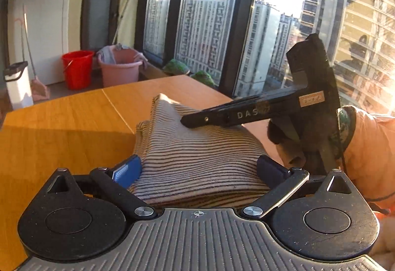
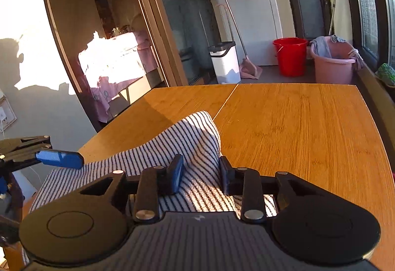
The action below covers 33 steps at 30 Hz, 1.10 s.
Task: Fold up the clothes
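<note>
A striped garment (image 1: 192, 147), white with thin dark lines, lies folded in a bundle on the wooden table (image 1: 61, 122). My left gripper (image 1: 200, 168) is open, its blue fingers (image 1: 127, 171) on either side of the bundle's near edge. My right gripper (image 2: 201, 174) is open, with a raised fold of the striped garment (image 2: 195, 137) between its fingers (image 2: 176, 176). In the left wrist view the right gripper (image 1: 187, 121) comes in from the right and its tip rests on top of the bundle. The left gripper (image 2: 61, 159) shows at the left edge of the right wrist view.
The table (image 2: 296, 127) stretches ahead to the right, with a seam down its middle. Beyond its far edge stand a red bucket (image 2: 290, 56), a pink tub (image 2: 333, 61) with cloths, a white bin (image 2: 224, 62) and a broom. A large window (image 1: 209, 24) runs along one side.
</note>
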### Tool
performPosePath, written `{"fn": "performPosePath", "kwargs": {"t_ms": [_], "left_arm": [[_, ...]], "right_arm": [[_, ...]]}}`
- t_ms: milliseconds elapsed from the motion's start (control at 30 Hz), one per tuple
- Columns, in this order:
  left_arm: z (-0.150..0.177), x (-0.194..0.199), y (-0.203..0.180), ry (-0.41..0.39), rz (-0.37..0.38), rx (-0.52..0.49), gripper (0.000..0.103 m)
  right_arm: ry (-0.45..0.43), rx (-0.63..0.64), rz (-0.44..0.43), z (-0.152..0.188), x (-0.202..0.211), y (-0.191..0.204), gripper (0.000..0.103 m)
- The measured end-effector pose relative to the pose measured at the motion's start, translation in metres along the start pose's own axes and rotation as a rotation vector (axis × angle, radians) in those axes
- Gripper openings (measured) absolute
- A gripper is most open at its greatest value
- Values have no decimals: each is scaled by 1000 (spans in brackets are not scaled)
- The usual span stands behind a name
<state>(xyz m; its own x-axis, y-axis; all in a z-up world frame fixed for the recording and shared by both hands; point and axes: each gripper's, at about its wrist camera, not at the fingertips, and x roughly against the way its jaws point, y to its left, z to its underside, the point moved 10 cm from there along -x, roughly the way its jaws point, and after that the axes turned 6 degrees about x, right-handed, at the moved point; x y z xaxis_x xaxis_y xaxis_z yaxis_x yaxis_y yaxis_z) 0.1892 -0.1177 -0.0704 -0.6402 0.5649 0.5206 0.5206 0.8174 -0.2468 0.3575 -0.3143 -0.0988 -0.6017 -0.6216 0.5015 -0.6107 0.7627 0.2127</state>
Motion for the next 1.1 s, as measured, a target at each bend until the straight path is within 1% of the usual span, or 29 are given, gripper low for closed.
{"fn": "performPosePath", "kwargs": {"t_ms": [33, 67, 100, 133, 167, 200, 267, 367, 433, 467, 500, 600, 633, 700, 767, 833, 867, 933, 1100], "left_arm": [[6, -3, 5, 19, 6, 28, 103], [8, -6, 10, 29, 1, 57, 103], [10, -8, 16, 36, -18, 73, 103], [12, -11, 20, 47, -29, 88, 103], [17, -6, 23, 50, -23, 110, 103], [18, -5, 25, 51, -18, 122, 103], [19, -6, 26, 52, -11, 133, 103], [21, -4, 26, 50, -6, 134, 103], [22, -5, 26, 50, 4, 144, 103], [24, -4, 25, 52, 5, 151, 103], [25, -3, 24, 53, 6, 159, 103], [28, -1, 15, 59, 5, 185, 103], [29, 0, 12, 60, 11, 197, 103], [31, 0, 1, 67, 37, 219, 103], [32, -1, -14, 75, 74, 214, 103], [31, -8, -26, 85, 108, 194, 103], [33, -7, -33, 84, 107, 177, 103], [32, -4, -39, 79, 83, 143, 103], [32, -6, -40, 79, 50, 125, 103]], "right_arm": [[-11, -1, 4, -2, 4, 1, 33], [-28, 1, 15, -5, 11, 1, 41], [-44, -3, 28, -7, 19, 1, 52], [-59, -14, 37, -7, 27, 0, 59], [-74, -31, 35, -7, 37, -1, 68], [-83, -54, 25, -5, 45, -1, 70], [-76, -138, -19, 6, 61, -3, 72], [-47, -245, -49, 27, 69, -5, 76], [-36, -308, -53, 39, 66, -7, 81], [-34, -339, -59, 42, 62, -9, 87], [-30, -372, -66, 46, 57, -12, 89], [-16, -426, -102, 48, 46, -20, 90], [-16, -424, -101, 46, 43, -23, 90], [-16, -394, -66, 38, 38, -30, 92], [-9, -345, -18, 30, 32, -37, 93], [1, -274, 41, 24, 27, -42, 97], [7, -235, 62, 22, 25, -43, 103], [21, -165, 87, 20, 24, -43, 103], [2, -109, 135, 17, 33, -34, 103]]}}
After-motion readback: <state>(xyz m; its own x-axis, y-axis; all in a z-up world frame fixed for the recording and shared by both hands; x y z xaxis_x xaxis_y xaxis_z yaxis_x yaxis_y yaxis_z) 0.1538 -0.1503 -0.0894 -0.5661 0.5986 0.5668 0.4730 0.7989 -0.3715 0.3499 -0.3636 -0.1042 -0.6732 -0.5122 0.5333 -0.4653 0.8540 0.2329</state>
